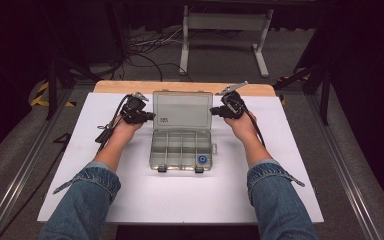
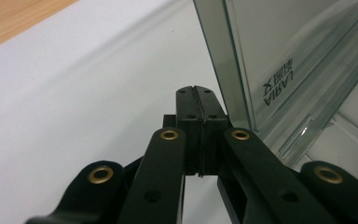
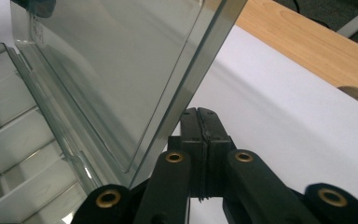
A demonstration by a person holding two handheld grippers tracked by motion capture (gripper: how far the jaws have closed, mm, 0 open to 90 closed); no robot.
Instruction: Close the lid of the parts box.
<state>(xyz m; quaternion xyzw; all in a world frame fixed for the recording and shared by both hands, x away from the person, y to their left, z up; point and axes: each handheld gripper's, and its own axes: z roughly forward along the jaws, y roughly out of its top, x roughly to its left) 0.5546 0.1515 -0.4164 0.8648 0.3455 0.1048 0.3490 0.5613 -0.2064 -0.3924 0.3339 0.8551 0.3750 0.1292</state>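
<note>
Jaws pressed together on both: left gripper (image 1: 149,116) and right gripper (image 1: 214,111) flank raised lid (image 1: 182,110) of clear compartment box (image 1: 181,150), mid-table on white sheet (image 1: 80,150). Blue ring (image 1: 201,159) sits in near-right compartment. Risk, as judged: uneven sideways push on lid could skid or twist light box, or strain hinge.
</note>
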